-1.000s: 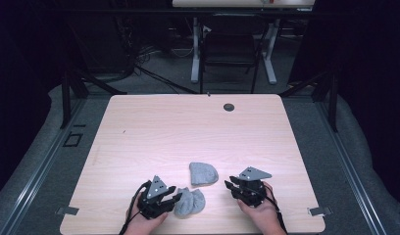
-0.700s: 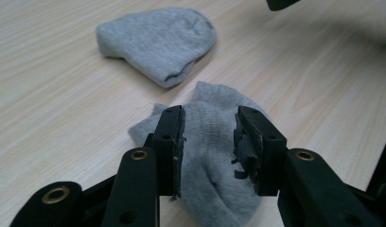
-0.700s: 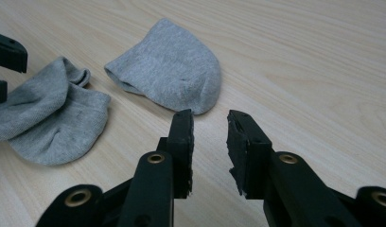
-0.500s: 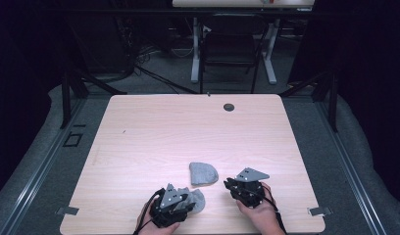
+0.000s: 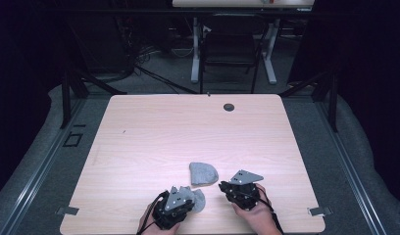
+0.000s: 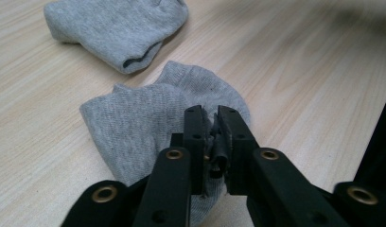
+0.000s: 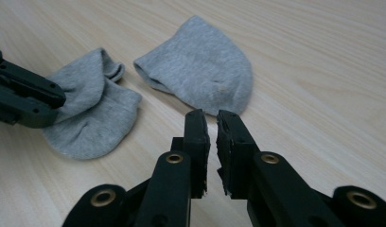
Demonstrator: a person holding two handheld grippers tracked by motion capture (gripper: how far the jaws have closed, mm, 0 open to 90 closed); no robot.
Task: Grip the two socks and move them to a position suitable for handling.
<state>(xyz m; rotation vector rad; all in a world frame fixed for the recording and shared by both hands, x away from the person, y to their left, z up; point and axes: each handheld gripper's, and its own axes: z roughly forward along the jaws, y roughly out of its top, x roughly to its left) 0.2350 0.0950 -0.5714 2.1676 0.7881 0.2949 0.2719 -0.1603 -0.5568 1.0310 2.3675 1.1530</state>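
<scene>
My left gripper point(image 6: 211, 124) has just closed, pinching a small grey knit sock point(image 6: 134, 127) at the near table edge.
Two grey socks: the second point(image 5: 203, 173) lies just beyond, apart. My right gripper point(image 7: 212, 124) has been closing, nearly together, nothing between the jaws. Light wood table point(image 5: 154, 132), one dark hole point(image 5: 229, 106); grey floor, dark room, black chair point(image 5: 230, 54).
</scene>
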